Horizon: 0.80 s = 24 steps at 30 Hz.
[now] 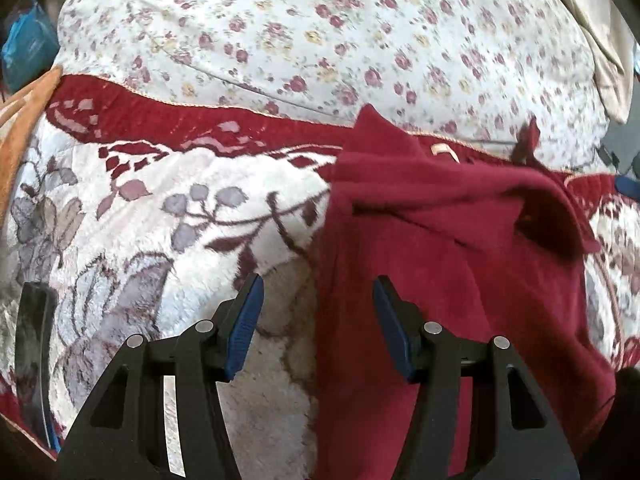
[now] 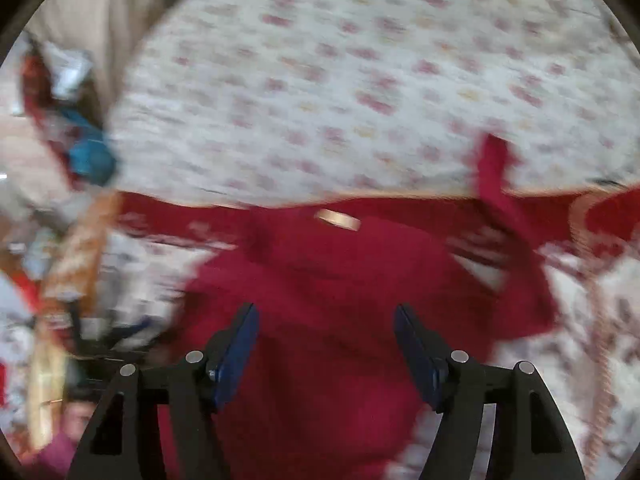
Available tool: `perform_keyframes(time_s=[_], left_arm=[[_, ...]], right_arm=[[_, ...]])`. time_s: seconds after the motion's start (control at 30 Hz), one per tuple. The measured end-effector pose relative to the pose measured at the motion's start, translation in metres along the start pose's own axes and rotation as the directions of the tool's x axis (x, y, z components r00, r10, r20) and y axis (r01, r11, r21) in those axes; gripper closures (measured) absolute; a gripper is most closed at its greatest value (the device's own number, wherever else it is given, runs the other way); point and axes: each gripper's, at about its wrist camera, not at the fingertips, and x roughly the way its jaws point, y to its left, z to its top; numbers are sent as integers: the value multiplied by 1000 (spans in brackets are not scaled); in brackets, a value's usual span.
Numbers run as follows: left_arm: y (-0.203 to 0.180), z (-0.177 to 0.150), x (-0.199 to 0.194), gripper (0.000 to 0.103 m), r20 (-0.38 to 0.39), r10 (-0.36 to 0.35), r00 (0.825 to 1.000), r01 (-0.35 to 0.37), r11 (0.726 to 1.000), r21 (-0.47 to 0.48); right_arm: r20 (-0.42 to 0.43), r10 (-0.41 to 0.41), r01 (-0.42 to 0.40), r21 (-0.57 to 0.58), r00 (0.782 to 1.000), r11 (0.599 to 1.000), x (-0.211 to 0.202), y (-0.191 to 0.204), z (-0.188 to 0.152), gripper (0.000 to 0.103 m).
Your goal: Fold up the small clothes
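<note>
A dark red fleece garment (image 1: 440, 248) lies spread on a plush floral blanket (image 1: 160, 208) with a deep red border, and beyond the blanket's far edge stretches a white sheet printed with small roses (image 1: 320, 32). The garment sits toward the right of the left wrist view, its upper part rumpled, with one flap folded over near the collar and a small pale label (image 1: 444, 151) showing at the neck. This suggests it has been laid out flat as a base for folding, though it is not yet squared. The left gripper (image 1: 318, 320) hovers low over the garment's left edge, its blue-padded fingers (image 1: 245, 328) spread wide and holding nothing — one finger over the blanket, the other over the red cloth, probably lined up to take that edge. The right gripper (image 2: 326, 354) likewise hangs above the middle of the garment (image 2: 340, 300) with its jaws wide apart and empty. The right wrist view is heavily smeared by motion, so the label (image 2: 338, 218) reads only as a pale streak, and a strip of red cloth (image 2: 496, 176) sticking up at the far right may be a sleeve or a tie; it cannot be told. The garment's lower hem is cut off behind the grippers in both views, and cluttered shapes at the left margin — something blue (image 2: 90, 156) among them — are too blurred to name.
</note>
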Motion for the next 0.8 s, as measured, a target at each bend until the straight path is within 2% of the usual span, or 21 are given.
perform_keyframes(time_s=[0.03, 0.1, 0.2, 0.23, 0.3, 0.4, 0.43, 0.47, 0.5, 0.53, 0.63, 0.7, 0.73, 0.8], left_arm=[[2, 2, 0, 47, 6, -4, 1000, 4, 1000, -10], [5, 5, 1, 47, 18, 4, 1000, -3, 1000, -24], [6, 8, 11, 47, 3, 16, 1000, -16, 1000, -27], [6, 9, 18, 47, -15, 22, 1000, -23, 999, -27], [9, 10, 31, 47, -47, 36, 998, -37, 999, -32], [20, 16, 43, 47, -73, 40, 997, -45, 997, -63], [23, 18, 43, 47, -74, 33, 997, -39, 996, -75], [27, 20, 42, 47, -78, 19, 997, -26, 996, -89], [31, 21, 40, 47, -77, 9, 997, -17, 995, -98], [36, 23, 38, 47, -72, 3, 997, -12, 993, -117], [50, 28, 31, 47, -40, 25, 999, -31, 986, -165], [58, 33, 27, 47, -13, 62, 998, -64, 980, -187], [62, 35, 27, 47, -8, 70, 997, -71, 977, -202], [68, 36, 25, 47, 4, 44, 999, -42, 969, -243]], right_arm=[[-2, 64, -64, -23, 998, 998, 5, 15, 8, 35], [-19, 98, -99, -80, 995, 992, 26, 44, 20, 35], [-63, 20, -32, -202, 998, 979, 86, 78, 39, 35], [-99, 27, -46, -197, 995, 979, 114, 83, 48, 35], [-195, 62, -92, -148, 979, 985, 165, 83, 63, 35], [-358, 64, -110, -110, 931, 988, 241, 79, 69, 37], [-409, 41, -107, -139, 912, 985, 258, 80, 63, 57], [-426, 13, -96, -174, 905, 980, 265, 86, 62, 80], [-406, -9, -86, -216, 914, 973, 268, 94, 65, 87], [-385, 7, -104, -233, 923, 967, 266, 99, 68, 92], [-290, 95, -174, -262, 952, 949, 255, 125, 90, 94], [-284, 131, -206, -251, 950, 946, 268, 142, 99, 94], [-295, 119, -196, -248, 948, 949, 279, 147, 99, 95], [-315, 96, -170, -218, 944, 961, 294, 146, 95, 94]])
